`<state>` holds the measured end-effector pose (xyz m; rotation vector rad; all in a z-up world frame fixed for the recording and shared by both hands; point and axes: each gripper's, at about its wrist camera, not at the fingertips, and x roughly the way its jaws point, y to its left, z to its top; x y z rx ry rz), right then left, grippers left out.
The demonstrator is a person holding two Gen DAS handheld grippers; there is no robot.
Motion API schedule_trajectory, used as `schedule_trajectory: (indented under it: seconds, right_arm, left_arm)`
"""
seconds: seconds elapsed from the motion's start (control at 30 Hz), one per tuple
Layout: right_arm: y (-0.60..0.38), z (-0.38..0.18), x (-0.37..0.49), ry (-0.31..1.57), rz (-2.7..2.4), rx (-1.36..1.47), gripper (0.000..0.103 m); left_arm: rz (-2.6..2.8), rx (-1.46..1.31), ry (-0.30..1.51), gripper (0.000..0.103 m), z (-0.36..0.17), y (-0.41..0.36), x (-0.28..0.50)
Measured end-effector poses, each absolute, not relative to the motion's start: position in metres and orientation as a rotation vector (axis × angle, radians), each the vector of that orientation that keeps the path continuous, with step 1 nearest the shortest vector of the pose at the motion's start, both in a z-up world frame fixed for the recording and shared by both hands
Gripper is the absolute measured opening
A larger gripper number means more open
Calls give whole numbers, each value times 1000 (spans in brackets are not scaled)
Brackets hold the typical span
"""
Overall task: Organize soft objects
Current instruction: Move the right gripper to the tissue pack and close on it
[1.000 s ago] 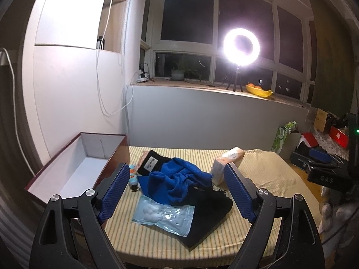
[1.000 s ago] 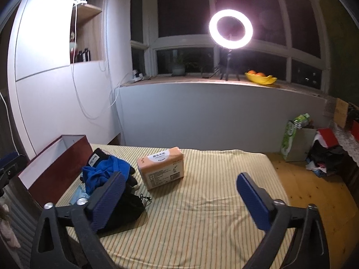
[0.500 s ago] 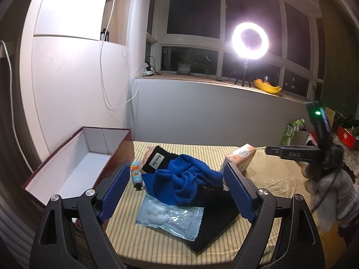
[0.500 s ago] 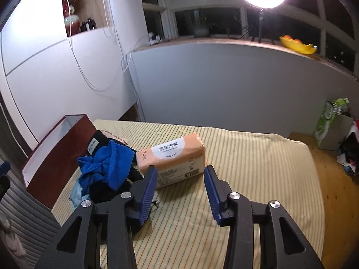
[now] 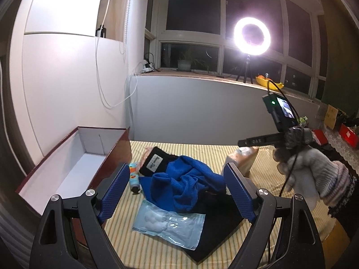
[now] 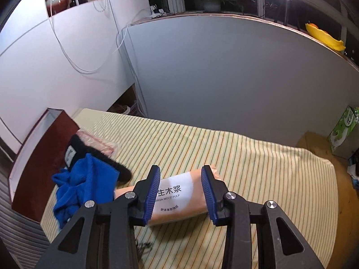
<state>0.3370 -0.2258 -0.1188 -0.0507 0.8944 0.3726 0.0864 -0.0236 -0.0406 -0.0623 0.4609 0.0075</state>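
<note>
Straddling tissue pack (image 6: 179, 198), right gripper (image 6: 181, 192) fingers part-open, contact unclear; left gripper (image 5: 177, 192) wide, empty.

Orange tissue pack (image 6: 179, 199) lies flat on the striped bed. Beside it: crumpled blue towel (image 5: 186, 183), black cloth (image 5: 215, 224), clear cotton bag (image 5: 168, 224).

A lit ring light (image 5: 251, 36) on a small tripod stands on the window sill (image 5: 202, 76). On the sill to its left sit a potted plant (image 5: 184, 63) and, further left, a power strip (image 5: 148, 69); to its right lies a yellow dish (image 5: 270, 84). Left of the ring light, white cables (image 5: 102, 67) hang down the wall. In the right wrist view, a red vase (image 6: 56, 0) sits in a wall niche far left of the ring light.
</note>
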Motion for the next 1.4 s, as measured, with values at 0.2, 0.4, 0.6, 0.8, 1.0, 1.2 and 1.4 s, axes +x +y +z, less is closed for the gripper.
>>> schedule_trajectory:
  seconds: [0.2,0.4,0.6,0.8,1.0,1.2,1.4]
  right_arm:
    - [-216,-120,348,923,365,-115,34]
    - [-230,-121,329,941,371,-152,34]
    - [-253,-121,304,968,377,-135,34]
    - [-279,-122,284,995,408,-72,35]
    - [-303,-127,282,1011,445,-13,64]
    - [-312,-140,291,1049,495,42,64]
    - [-306,-147,306,1072,531,45,64]
  left_arm:
    - [-3,-64,474,86,-43,-28,89]
    - [-31,-77,492,86,-47,-32,95]
    - [-89,-102,540,86,-58,-47,105]
    - [-159,-114,598,86,-71,-69,116]
    - [-248,-140,678,86,-88,-93,130]
    - [-338,-192,763,86,-105,-121,148]
    - [-377,-197,834,86,-117,-144,173]
